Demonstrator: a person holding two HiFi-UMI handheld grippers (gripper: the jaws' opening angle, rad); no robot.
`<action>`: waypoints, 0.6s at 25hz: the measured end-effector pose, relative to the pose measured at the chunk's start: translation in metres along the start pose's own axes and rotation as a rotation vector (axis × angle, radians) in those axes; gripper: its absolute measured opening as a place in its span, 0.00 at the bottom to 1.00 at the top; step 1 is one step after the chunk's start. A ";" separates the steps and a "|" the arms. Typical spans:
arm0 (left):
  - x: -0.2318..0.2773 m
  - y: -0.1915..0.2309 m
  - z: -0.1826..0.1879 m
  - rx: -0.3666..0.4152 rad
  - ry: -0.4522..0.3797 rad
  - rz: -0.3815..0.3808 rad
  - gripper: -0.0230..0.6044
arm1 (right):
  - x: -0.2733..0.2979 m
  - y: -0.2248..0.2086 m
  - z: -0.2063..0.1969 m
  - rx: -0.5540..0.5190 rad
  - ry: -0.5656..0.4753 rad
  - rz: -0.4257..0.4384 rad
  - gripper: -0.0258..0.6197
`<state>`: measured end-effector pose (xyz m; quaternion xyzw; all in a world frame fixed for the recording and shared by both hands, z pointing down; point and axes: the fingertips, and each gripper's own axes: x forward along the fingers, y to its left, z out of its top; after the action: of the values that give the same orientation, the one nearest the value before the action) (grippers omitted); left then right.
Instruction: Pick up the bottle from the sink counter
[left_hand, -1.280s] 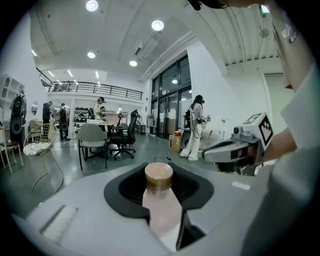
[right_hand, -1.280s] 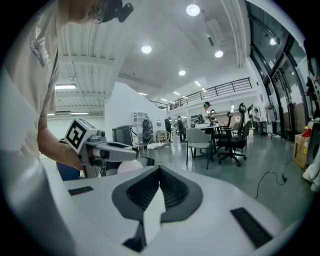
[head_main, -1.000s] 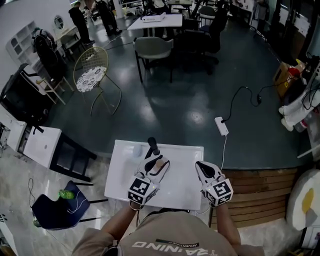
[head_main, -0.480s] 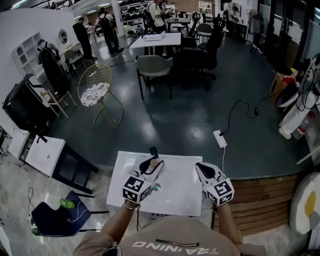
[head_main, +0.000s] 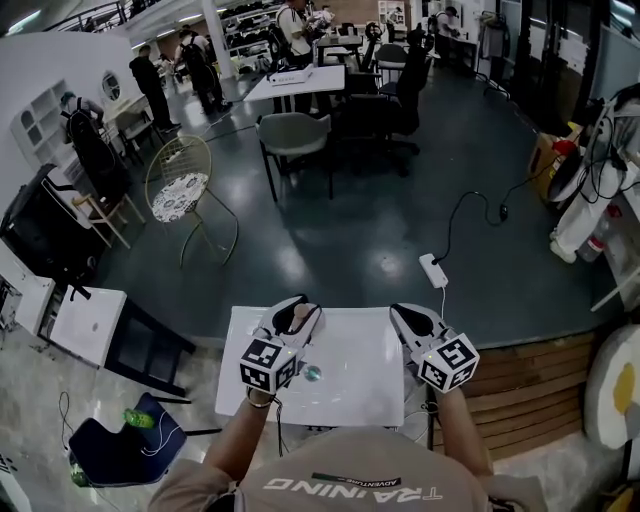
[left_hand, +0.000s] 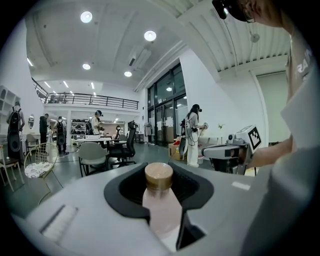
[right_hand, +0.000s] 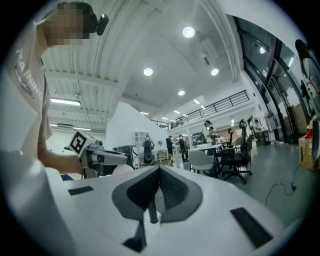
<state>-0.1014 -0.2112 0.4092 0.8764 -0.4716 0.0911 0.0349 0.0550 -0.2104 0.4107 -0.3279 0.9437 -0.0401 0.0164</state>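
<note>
A pale pink bottle (left_hand: 161, 207) with a brown cap stands between the jaws of my left gripper (left_hand: 159, 186), which is shut on its body. In the head view this left gripper (head_main: 292, 322) is raised over the back left of the white sink counter (head_main: 355, 392), and the bottle (head_main: 302, 324) shows only as a sliver between the jaws. My right gripper (head_main: 406, 319) hovers over the counter's right side. In the right gripper view its jaws (right_hand: 159, 174) meet with nothing between them. Both grippers point out and up toward the room.
A round drain (head_main: 312, 373) sits in the counter just right of my left gripper. Beyond the counter lies a dark floor with a power strip (head_main: 433, 270) and cable, a wire chair (head_main: 180, 185), tables, and several people at the back. A dark stool (head_main: 115, 445) stands at lower left.
My left gripper has risen from the counter with the bottle in it and drawn slightly back. The black faucet behind it is now hidden. The right gripper has barely moved.
</note>
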 end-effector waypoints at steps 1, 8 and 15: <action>0.001 0.001 0.002 -0.001 -0.003 0.000 0.25 | 0.000 -0.001 0.001 -0.004 0.002 -0.003 0.06; 0.006 0.004 0.000 -0.006 -0.002 -0.006 0.25 | 0.000 -0.002 0.001 -0.021 0.008 -0.008 0.05; 0.011 0.013 -0.008 -0.018 0.010 -0.001 0.25 | 0.008 -0.003 -0.006 -0.023 0.024 -0.007 0.05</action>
<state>-0.1071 -0.2258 0.4192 0.8758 -0.4718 0.0911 0.0451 0.0503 -0.2170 0.4173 -0.3310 0.9430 -0.0332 0.0009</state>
